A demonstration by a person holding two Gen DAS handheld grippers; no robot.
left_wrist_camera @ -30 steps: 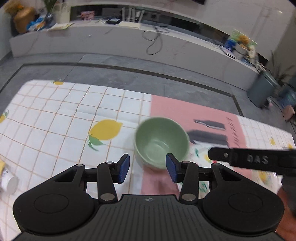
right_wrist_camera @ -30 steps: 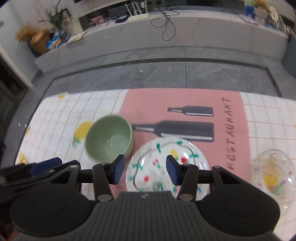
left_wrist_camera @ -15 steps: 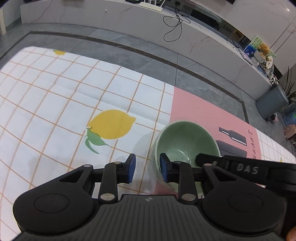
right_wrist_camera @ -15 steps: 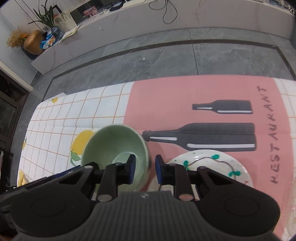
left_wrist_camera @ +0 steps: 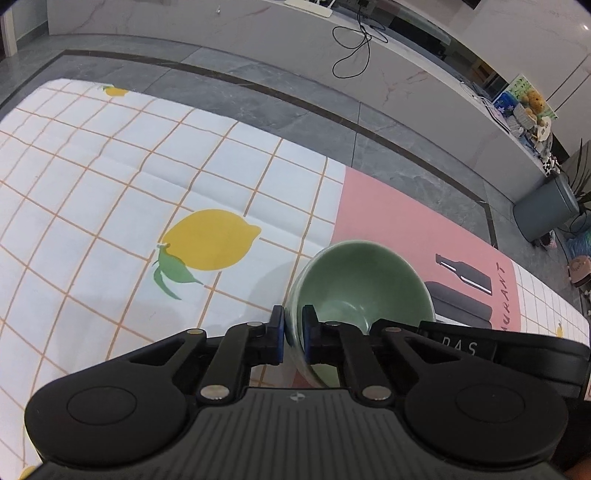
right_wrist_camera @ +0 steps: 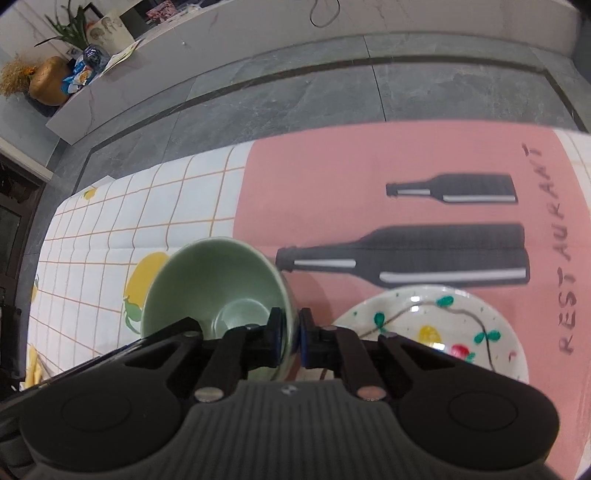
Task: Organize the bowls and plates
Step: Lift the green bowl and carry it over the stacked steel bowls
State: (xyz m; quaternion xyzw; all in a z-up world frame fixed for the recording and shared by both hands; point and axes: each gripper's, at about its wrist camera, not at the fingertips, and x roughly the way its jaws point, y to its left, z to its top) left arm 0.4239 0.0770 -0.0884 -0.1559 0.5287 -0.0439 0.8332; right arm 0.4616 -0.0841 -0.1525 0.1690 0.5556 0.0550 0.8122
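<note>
Nearest each lens, the jaws have just been closing and now clamp the wall of the same green bowl [left_wrist_camera: 364,286]: the left gripper [left_wrist_camera: 293,334] pinches its left side of the rim, one blue pad outside and one inside, while the right gripper [right_wrist_camera: 290,338] pinches the opposite, right side in the same manner. The bowl thus sits between the two grippers, neither hand nearer than the other, and being round it has no long axis to favour. Its hollow is empty, and it stands on the tablecloth [left_wrist_camera: 110,173] where the lemon-checked part meets the pink restaurant panel [right_wrist_camera: 369,177]. Just to the bowl's right, close but apparently not touching, lies the spotted plate [right_wrist_camera: 443,325], also bare of food; any move to nest the bowl there would likely go rightward and up. Beyond the cloth are grey floor tiles and a long pale counter [left_wrist_camera: 258,33].
</note>
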